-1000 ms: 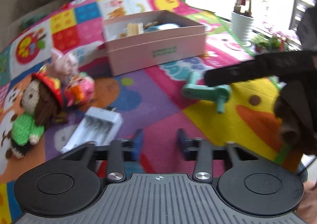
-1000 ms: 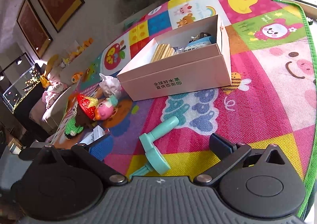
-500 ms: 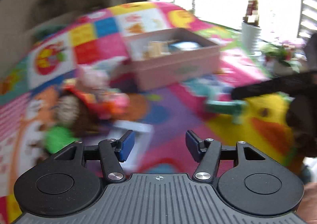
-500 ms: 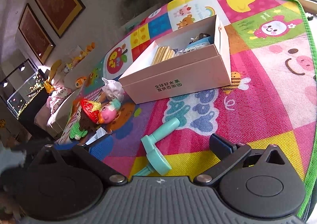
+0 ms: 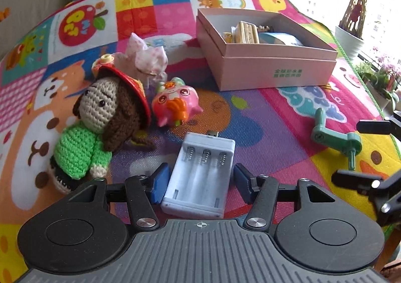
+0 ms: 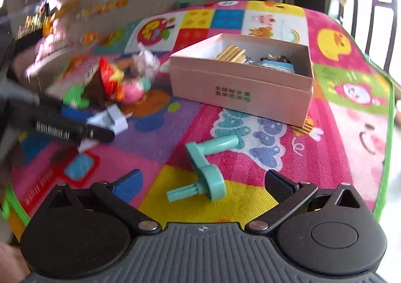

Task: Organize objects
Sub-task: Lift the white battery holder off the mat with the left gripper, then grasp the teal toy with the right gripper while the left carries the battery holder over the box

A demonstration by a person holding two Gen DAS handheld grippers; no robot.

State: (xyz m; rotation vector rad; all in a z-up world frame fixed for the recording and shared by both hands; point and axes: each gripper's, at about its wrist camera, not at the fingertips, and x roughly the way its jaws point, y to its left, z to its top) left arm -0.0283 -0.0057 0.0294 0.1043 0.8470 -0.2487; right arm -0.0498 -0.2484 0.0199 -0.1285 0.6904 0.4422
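Note:
A white battery charger (image 5: pixel 203 170) lies flat on the colourful play mat (image 5: pixel 275 117), between the fingers of my left gripper (image 5: pixel 200 181). That gripper is open, its blue pads beside the charger's long sides and not pressing. A teal crank handle (image 6: pixel 205 170) lies on the mat just ahead of my right gripper (image 6: pixel 204 185), which is open and holds nothing. The open pink box (image 5: pixel 265 70) stands farther back with several small items inside. In the right wrist view the left gripper (image 6: pixel 75 130) shows blurred at the left, over the charger (image 6: pixel 110 120).
A crochet doll (image 5: pixel 100 120), a pink toy (image 5: pixel 175 105) and a spotted wrapped packet (image 5: pixel 147 57) lie left of the box. A potted plant (image 5: pixel 351 40) stands beyond the mat's right edge. The mat's green border (image 6: pixel 388 132) runs along the right.
My left gripper has slid left, and the charger now lies between its fingers. My right gripper has rolled more level, and the teal crank sits more centred between its fingers.

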